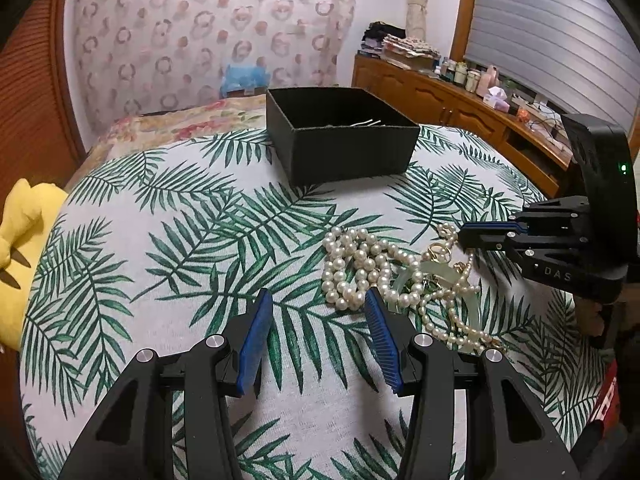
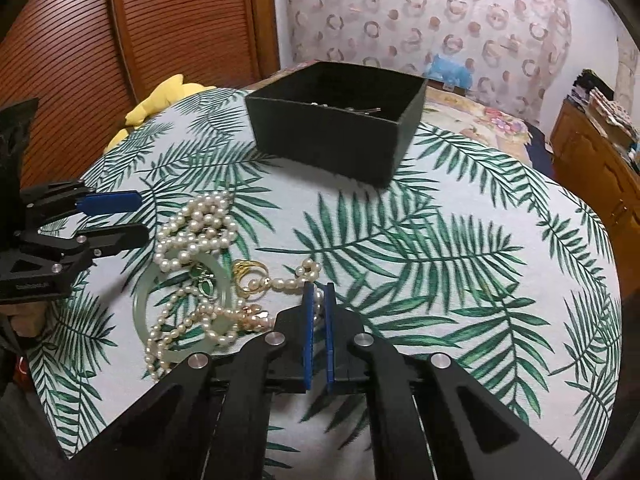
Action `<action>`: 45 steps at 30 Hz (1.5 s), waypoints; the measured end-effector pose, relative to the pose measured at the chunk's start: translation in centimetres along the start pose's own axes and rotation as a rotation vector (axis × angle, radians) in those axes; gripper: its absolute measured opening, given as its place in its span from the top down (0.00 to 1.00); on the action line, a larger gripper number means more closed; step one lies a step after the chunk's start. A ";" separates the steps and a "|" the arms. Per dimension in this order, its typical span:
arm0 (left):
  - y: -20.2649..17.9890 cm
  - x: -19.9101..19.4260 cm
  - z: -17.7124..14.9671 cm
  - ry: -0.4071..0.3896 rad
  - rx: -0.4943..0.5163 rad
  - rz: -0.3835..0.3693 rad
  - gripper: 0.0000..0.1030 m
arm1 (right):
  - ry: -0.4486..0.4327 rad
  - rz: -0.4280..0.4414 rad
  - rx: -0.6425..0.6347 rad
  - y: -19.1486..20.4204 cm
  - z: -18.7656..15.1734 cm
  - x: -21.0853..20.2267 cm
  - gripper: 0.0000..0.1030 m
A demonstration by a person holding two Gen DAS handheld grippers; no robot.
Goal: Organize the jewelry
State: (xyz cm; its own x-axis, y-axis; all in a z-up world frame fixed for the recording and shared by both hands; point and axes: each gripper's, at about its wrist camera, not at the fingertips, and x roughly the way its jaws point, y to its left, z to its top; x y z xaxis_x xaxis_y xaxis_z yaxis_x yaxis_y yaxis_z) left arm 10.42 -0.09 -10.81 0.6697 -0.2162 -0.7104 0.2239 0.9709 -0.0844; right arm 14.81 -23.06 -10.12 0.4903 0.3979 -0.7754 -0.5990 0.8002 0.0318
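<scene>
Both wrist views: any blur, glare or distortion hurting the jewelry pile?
Left wrist: strong fisheye bowing of the table edge, dark corners; pearl necklace sharp, no glare. Right wrist: same bowing; pearls sharp, jade bangle slightly soft, black box interior dim, contents hard to read.

Ring-patterned pink curtain (image 1: 208,40), slatted wooden doors (image 2: 120,40), cluttered wooden sideboard (image 1: 440,96) beneath a shuttered window (image 1: 560,40).

Black claw (image 1: 318,302), apparently ribbed blue pads (image 1: 256,340).

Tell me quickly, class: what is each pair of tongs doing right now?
Left tongs: open, holding nothing, beside the pearl necklace.
Right tongs: nearly shut on a pearl strand.
</scene>
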 end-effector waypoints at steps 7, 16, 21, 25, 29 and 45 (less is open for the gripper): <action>0.2 1.2 1.2 0.029 -0.009 -0.053 0.67 | -0.023 -0.006 -0.007 0.0 -0.3 0.1 0.94; -0.3 2.9 2.9 0.063 0.009 -0.042 0.72 | -0.024 -0.001 -0.002 -0.1 -0.3 0.0 0.94; -0.3 3.9 3.3 0.092 0.027 -0.010 0.78 | -0.024 -0.002 -0.002 -0.1 -0.3 0.0 0.94; -0.3 3.7 3.1 0.093 0.039 -0.009 0.92 | -0.024 -0.002 -0.002 -0.1 -0.3 0.0 0.94; -0.3 2.8 3.1 0.063 0.037 -0.012 0.94 | -0.025 -0.007 -0.006 0.0 -0.3 0.0 0.95; -2.3 -7.0 6.0 -0.173 0.055 -0.043 0.94 | -0.227 0.005 -0.041 1.5 3.6 -9.2 0.95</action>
State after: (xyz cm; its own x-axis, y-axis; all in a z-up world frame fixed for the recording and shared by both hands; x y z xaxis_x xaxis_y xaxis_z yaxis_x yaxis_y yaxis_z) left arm 9.46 -1.46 -1.47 0.7695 -0.2763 -0.5757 0.2900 0.9544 -0.0703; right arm 11.72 -23.89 -0.69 0.6139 0.4965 -0.6137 -0.6249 0.7807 0.0066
